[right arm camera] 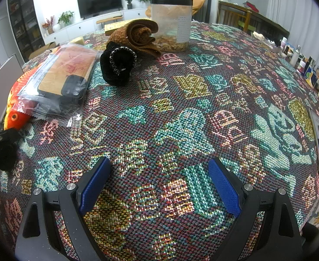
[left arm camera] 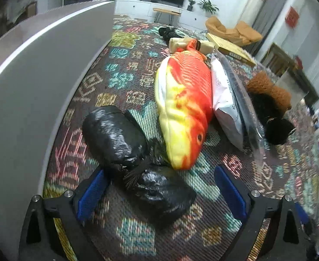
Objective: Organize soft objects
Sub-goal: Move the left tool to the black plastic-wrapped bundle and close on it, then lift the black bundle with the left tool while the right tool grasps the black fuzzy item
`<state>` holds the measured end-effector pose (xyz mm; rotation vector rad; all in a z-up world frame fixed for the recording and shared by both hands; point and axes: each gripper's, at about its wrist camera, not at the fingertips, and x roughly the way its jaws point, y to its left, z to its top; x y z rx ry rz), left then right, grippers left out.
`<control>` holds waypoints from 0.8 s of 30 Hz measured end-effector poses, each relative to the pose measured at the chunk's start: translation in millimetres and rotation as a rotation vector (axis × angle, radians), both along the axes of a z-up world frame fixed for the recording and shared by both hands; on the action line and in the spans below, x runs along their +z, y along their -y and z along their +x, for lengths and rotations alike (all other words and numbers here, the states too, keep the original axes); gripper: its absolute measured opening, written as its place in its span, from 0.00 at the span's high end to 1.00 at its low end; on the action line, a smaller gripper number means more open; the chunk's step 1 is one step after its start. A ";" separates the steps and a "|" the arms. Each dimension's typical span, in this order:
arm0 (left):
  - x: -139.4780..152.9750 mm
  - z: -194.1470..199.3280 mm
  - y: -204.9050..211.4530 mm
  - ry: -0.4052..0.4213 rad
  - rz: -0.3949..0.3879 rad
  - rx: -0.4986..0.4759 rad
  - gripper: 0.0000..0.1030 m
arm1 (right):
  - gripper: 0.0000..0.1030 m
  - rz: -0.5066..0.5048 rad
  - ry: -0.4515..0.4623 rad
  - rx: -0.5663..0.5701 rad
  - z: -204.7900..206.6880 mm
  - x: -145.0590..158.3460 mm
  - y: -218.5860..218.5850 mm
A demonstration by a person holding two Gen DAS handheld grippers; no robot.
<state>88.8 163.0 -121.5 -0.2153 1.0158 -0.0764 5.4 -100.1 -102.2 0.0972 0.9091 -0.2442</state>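
Your left hand-held gripper (left arm camera: 159, 187) gapes wide over the black bag bundle (left arm camera: 137, 158); its slick plastic may slip free. The right hand-held gripper (right arm camera: 159, 182) hangs wide, empty.

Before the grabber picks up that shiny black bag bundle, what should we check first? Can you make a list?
1. Left gripper open wide: ok.
2. Crinkly black plastic bag bundle sits between its blue pads: ok.
3. Pads not squeezing it yet: ok.
4. Orange and yellow plush fish clear of the bundle: not ok, it touches.
5. Right gripper empty, over bare woven tablecloth: ok.
6. Bundle's knot tight: cannot tell.
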 end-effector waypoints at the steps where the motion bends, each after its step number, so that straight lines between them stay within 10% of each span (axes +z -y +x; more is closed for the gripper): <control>1: -0.5 2.5 2.6 -0.005 0.022 -0.014 0.07 | 0.09 0.000 0.000 0.000 0.0 0.0 0.0; 6: -4.8 -3.2 7.6 -0.007 0.120 -0.038 0.07 | 0.09 0.000 0.000 0.000 -0.1 0.1 0.1; 11: 0.4 -24.2 -0.2 0.030 0.161 -0.047 0.52 | 0.09 0.000 0.001 0.000 -0.1 0.2 0.1; 19: 4.5 -78.9 9.9 0.039 0.118 -0.253 0.52 | 0.09 0.000 0.001 0.000 -0.3 0.5 0.2; 24: 1.9 -81.4 5.2 0.035 0.147 -0.210 0.37 | 0.09 0.000 0.001 0.000 -0.4 0.7 0.3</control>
